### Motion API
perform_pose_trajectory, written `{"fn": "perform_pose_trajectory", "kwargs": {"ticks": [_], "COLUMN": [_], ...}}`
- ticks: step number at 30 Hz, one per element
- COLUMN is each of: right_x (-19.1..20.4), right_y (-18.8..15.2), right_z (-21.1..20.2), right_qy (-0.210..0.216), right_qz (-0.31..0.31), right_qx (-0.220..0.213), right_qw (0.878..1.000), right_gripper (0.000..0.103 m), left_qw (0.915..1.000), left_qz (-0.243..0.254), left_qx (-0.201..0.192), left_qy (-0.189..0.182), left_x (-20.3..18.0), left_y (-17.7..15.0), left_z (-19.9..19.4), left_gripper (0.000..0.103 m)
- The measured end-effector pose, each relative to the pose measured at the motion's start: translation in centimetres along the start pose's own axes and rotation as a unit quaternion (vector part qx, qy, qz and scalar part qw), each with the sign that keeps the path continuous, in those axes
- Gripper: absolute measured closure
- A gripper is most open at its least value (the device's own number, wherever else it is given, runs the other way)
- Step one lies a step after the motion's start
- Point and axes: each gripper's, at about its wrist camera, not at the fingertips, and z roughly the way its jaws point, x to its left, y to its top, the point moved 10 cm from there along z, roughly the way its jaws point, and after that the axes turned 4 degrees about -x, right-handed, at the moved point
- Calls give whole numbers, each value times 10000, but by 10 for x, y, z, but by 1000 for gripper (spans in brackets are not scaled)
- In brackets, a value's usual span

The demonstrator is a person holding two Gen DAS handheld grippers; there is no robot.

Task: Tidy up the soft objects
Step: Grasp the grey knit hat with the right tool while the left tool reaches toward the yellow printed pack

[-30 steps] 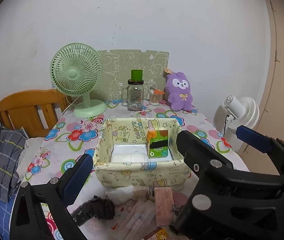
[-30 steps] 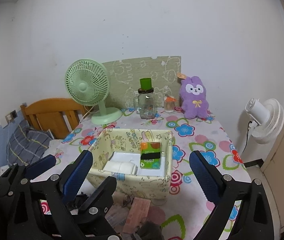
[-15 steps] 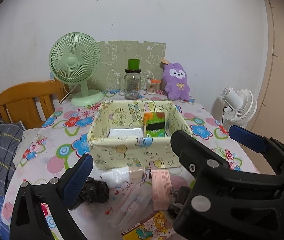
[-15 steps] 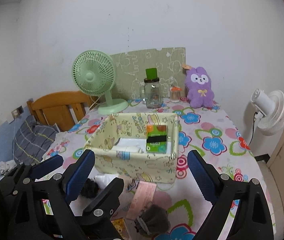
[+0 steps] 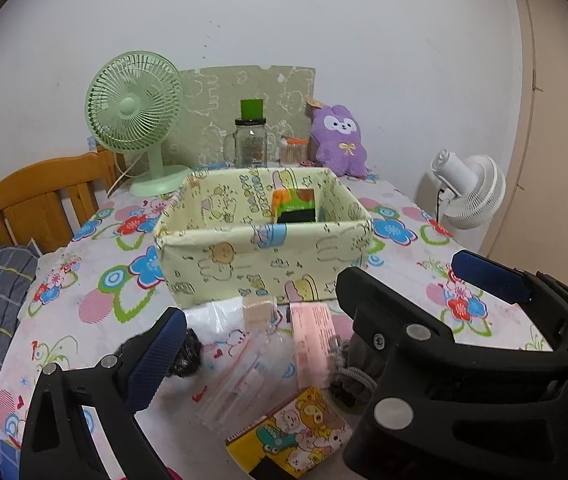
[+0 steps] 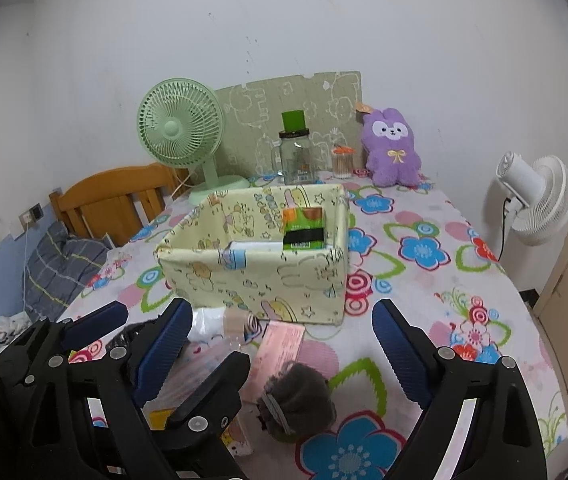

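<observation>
Yellow cartoon-print fabric box [image 6: 251, 272] upright on table; grey fuzzy pouch [image 6: 298, 400] lying near its front.

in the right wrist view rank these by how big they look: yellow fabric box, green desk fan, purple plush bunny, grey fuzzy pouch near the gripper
1. yellow fabric box, clearly largest.
2. green desk fan.
3. and 4. purple plush bunny and grey fuzzy pouch look about alike; the pouch lies far nearer the camera, so I won't rank them.

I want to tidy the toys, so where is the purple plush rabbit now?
In both wrist views the purple plush rabbit sits upright at the table's far edge against the wall, right of the small cotton-swab jar.
</observation>
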Motion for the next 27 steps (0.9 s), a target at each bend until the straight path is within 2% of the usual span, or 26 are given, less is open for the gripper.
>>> {"fn": "perform_pose_trajectory", "kwargs": {"ticks": [16, 27], "right_x": [-14, -15], "right_y": [-53, -74], "right_z": [9, 17], "right_qy": [-159, -143], "right_qz": [160, 170], "right_qx": [276, 495], "right_qw": [9994, 9985], "right_gripper": [11, 12], "left_qw": [9988, 9980], "left_qz": [-83, -38], "left_qx": [382, 526], "left_qy": [-298, -354], "left_x": [-7, -10], "left_y": [-54, -73], "left_z": [14, 14], "left_gripper": [3, 3]}}
